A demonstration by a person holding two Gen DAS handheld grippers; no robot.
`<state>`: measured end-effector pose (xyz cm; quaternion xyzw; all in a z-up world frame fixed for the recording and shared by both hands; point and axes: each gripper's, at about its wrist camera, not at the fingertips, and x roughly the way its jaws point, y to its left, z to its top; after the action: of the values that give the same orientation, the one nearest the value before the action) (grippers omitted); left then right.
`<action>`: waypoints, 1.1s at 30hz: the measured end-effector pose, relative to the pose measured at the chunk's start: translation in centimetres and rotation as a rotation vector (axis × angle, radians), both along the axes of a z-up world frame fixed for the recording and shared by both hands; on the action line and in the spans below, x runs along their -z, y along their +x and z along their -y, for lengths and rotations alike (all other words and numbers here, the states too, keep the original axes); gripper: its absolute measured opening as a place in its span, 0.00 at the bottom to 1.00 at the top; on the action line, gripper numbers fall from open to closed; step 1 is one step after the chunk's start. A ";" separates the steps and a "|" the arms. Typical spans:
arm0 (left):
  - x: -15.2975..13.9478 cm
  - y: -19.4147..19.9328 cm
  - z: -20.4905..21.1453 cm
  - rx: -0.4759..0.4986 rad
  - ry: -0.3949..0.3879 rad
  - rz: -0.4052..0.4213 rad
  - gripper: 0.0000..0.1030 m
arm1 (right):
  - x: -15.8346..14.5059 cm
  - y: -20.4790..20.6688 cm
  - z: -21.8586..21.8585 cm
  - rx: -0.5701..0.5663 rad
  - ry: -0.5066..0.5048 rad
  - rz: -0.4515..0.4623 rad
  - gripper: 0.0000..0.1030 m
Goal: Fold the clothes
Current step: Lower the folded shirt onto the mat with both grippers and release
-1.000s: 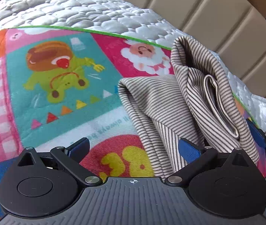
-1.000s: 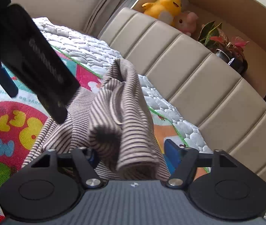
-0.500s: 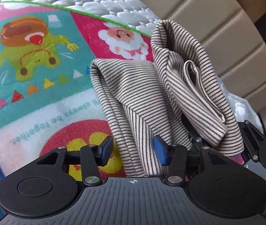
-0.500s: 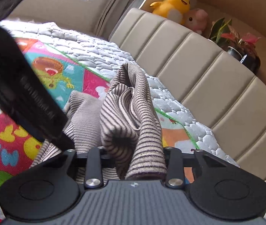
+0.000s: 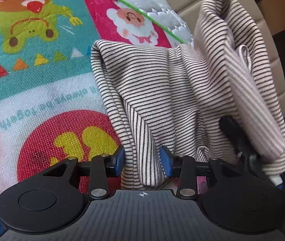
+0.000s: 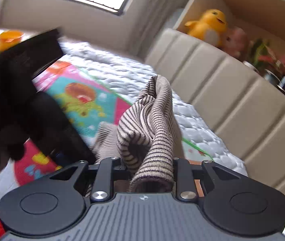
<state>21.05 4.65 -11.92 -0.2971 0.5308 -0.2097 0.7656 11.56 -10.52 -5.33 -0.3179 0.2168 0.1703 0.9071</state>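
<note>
Fingers of the left gripper point(image 5: 142, 158) and right gripper point(image 6: 149, 166) pinch the striped top point(image 5: 172, 92) tight, lifted over the play mat point(image 5: 42, 92). Bunched cloth could slip out and fall in a messy heap.

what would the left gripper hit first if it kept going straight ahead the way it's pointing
The left gripper is already shut on the striped garment, so more of that cloth comes first. Beyond it probably lies the colourful play mat, though depth is hard to judge.
</note>
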 end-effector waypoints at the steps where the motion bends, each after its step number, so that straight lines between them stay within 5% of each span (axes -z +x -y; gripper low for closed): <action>1: -0.5 0.1 -0.6 -0.019 -0.001 -0.002 0.39 | 0.6 -0.3 -0.6 -0.016 -0.030 0.005 0.24; 6: -5.5 -0.2 -5.6 -0.166 0.083 0.169 0.47 | 3.4 -1.9 -3.9 -0.095 -0.181 0.032 0.29; 8: -7.4 -0.6 -6.8 -0.195 0.041 0.235 0.52 | 4.5 -2.5 -5.1 -0.127 -0.242 0.042 0.31; 11: -8.8 -0.7 -6.1 -0.155 -0.010 0.317 0.62 | 6.2 -3.4 -7.1 -0.174 -0.332 0.058 0.34; 13: -8.4 -0.6 -4.0 -0.093 0.064 0.331 0.61 | 6.2 -3.6 -7.3 -0.196 -0.342 0.040 0.36; 17: -5.5 0.5 -2.0 -0.034 0.258 0.277 0.61 | 3.2 -2.9 -4.9 -0.211 -0.224 -0.077 0.47; 19: -4.9 0.2 -2.4 -0.031 0.261 0.266 0.61 | 1.7 -2.6 -3.8 -0.219 -0.165 -0.135 0.76; 23: -4.9 -0.2 -2.2 -0.014 0.301 0.285 0.62 | -2.8 -1.4 0.5 -0.187 0.060 -0.255 0.87; 25: -4.8 -0.2 -2.0 -0.011 0.319 0.287 0.63 | -4.4 0.0 3.2 -0.127 0.243 -0.325 1.00; 30: -4.9 -0.4 -1.7 -0.008 0.349 0.296 0.66 | -2.2 4.7 10.7 0.180 0.763 -0.467 1.00; 33: -4.8 -0.3 -1.7 -0.008 0.358 0.294 0.68 | 1.4 6.3 12.1 0.306 0.849 -0.636 1.00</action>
<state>20.75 6.35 -7.14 -0.1250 0.4412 -0.1501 0.8759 17.83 -22.58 -6.74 0.1780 0.4363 0.1965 0.8598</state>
